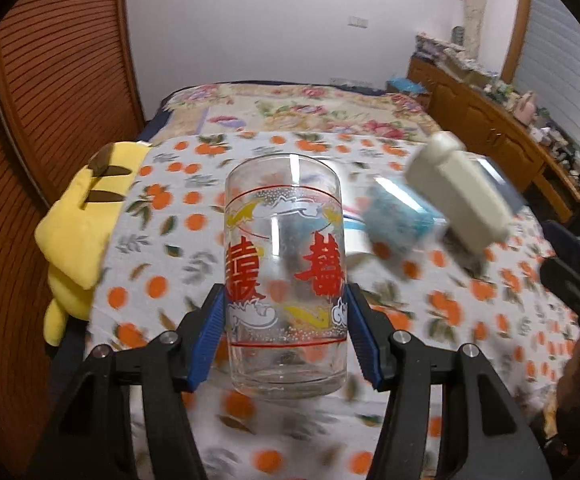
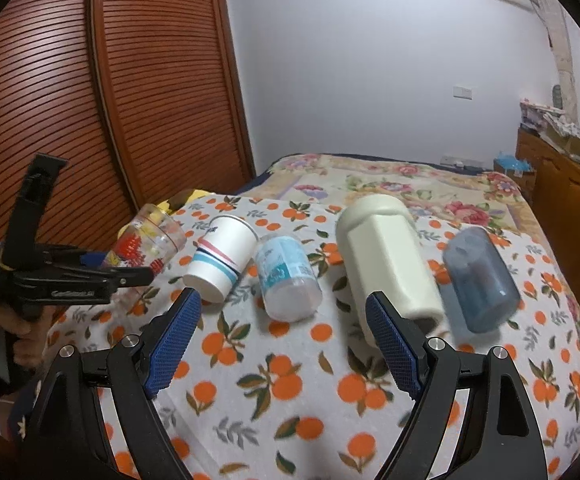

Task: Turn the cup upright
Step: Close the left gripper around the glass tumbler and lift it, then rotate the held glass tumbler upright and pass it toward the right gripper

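A clear glass cup (image 1: pixel 285 272) with red characters and yellow and white patterns sits between the blue pads of my left gripper (image 1: pixel 285 328), which is shut on it. Its mouth points up and away in the left wrist view. In the right wrist view the same glass (image 2: pixel 145 240) is held tilted above the left side of the cloth by the left gripper (image 2: pixel 129 272). My right gripper (image 2: pixel 281 344) is open and empty above the orange-print cloth (image 2: pixel 290 380).
On the cloth lie a striped paper cup (image 2: pixel 221 256), a clear plastic cup with a blue label (image 2: pixel 287 276), a cream bottle (image 2: pixel 386 256) and a dark blue translucent cup (image 2: pixel 482 280). A yellow plush (image 1: pixel 77 232) lies at the left edge. Wooden cabinets (image 1: pixel 490 128) stand on the right.
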A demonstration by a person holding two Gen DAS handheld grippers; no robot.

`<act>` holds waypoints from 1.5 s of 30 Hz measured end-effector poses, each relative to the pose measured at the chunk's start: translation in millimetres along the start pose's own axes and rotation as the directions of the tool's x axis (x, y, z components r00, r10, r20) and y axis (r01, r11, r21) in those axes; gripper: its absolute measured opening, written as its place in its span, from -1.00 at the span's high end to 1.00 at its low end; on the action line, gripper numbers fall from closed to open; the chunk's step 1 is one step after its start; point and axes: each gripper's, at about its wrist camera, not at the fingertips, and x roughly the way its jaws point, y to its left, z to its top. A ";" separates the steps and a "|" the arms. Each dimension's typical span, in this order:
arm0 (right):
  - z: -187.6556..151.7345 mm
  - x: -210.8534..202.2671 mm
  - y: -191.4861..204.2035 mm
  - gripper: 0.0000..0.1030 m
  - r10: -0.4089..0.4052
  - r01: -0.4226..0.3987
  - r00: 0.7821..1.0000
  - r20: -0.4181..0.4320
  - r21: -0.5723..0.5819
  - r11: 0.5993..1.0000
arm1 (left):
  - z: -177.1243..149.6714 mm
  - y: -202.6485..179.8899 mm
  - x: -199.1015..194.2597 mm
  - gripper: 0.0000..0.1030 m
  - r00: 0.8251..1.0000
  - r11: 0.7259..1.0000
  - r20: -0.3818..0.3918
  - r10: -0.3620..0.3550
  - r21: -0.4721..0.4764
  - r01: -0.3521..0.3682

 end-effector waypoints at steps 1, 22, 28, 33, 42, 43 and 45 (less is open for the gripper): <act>-3.0 -5.2 -3.6 -0.67 -0.002 0.002 1.000 0.002 0.008 1.000 | -2.9 -8.4 -3.4 -0.10 1.000 1.000 0.003 -0.015 0.000 0.015; -71.7 -73.4 -89.9 -0.67 -0.131 0.137 0.990 -0.056 0.125 0.983 | -59.3 -157.5 14.4 -0.10 0.974 0.976 -0.093 -0.204 0.054 0.210; -78.3 -75.1 -98.5 -0.67 -0.135 0.143 0.988 -0.069 0.140 0.980 | -62.1 -170.8 20.2 -0.11 0.973 0.974 -0.115 -0.201 0.078 0.210; -79.1 -73.8 -99.8 -0.67 -0.127 0.138 0.989 -0.076 0.150 0.979 | -61.3 -171.6 26.3 -0.12 0.975 0.977 -0.121 -0.187 0.077 0.197; -74.4 -70.5 -93.4 -0.67 -0.112 0.123 0.990 -0.081 0.144 0.982 | -54.2 -160.9 11.2 -0.22 0.981 0.981 -0.064 -0.184 0.058 0.187; -73.7 -69.7 -92.2 -0.67 -0.109 0.120 0.991 -0.082 0.145 0.982 | -52.6 -157.5 6.0 -0.23 0.983 0.982 -0.051 -0.179 0.059 0.182; -72.1 -68.0 -89.3 -0.67 -0.101 0.113 0.991 -0.085 0.147 0.983 | -49.6 -151.6 -1.9 -0.27 0.984 0.983 -0.032 -0.174 0.060 0.175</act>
